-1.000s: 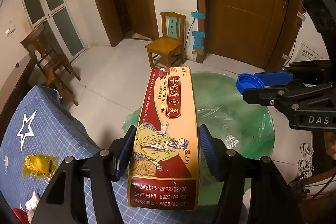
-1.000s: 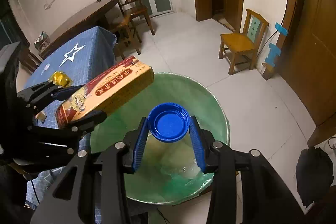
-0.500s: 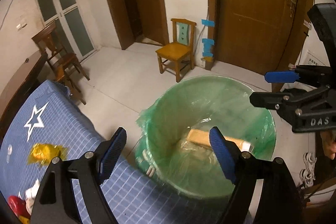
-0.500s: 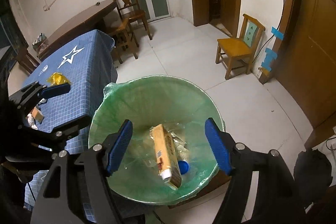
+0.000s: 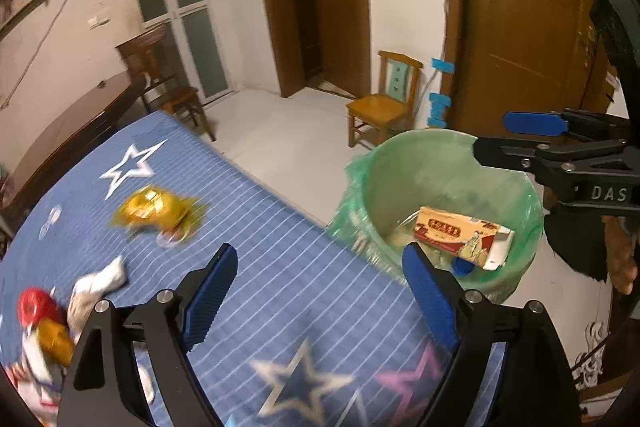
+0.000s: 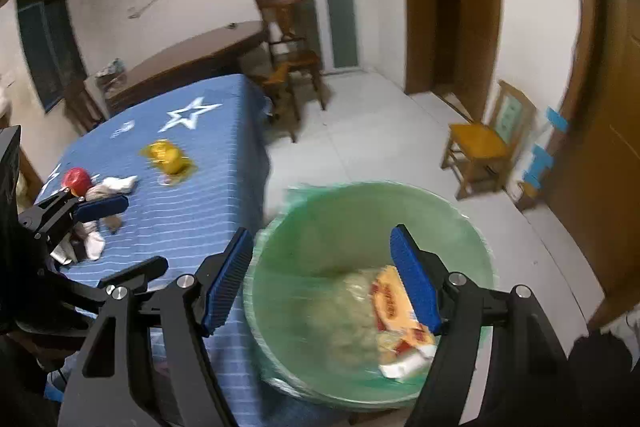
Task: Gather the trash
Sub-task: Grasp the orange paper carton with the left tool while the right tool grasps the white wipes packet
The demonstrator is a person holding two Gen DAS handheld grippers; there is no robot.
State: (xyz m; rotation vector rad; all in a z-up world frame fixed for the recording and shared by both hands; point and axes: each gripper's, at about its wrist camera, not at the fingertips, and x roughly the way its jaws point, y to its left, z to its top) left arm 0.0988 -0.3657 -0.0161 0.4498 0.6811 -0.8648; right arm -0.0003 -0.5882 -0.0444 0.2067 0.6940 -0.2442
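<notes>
A bin lined with a green bag (image 5: pixel 516 187) (image 6: pixel 352 219) stands on the floor beside the blue star tablecloth (image 5: pixel 260 235) (image 6: pixel 200 195). A red and yellow carton (image 5: pixel 460 235) (image 6: pixel 396 311) and a blue cap (image 5: pixel 463 268) lie inside the bin. My left gripper (image 5: pixel 320 291) is open and empty over the table edge. My right gripper (image 6: pixel 324 279) is open and empty above the bin. On the cloth lie a yellow wrapper (image 5: pixel 156 211) (image 6: pixel 168 157), white crumpled tissue (image 5: pixel 100 281) (image 6: pixel 116 185) and a red lid (image 5: pixel 34 307) (image 6: pixel 77 179).
A small yellow chair (image 5: pixel 380 107) (image 6: pixel 484 147) stands by the brown door (image 5: pixel 532 19). A dark wooden table (image 6: pixel 192 55) and dark chair (image 6: pixel 292 39) stand behind the blue cloth. White tile floor (image 6: pixel 360 131) lies between them.
Both grippers opened over the bin, and the carton and blue cap dropped in. Since then both have swung left, the left gripper back over the tablecloth.
</notes>
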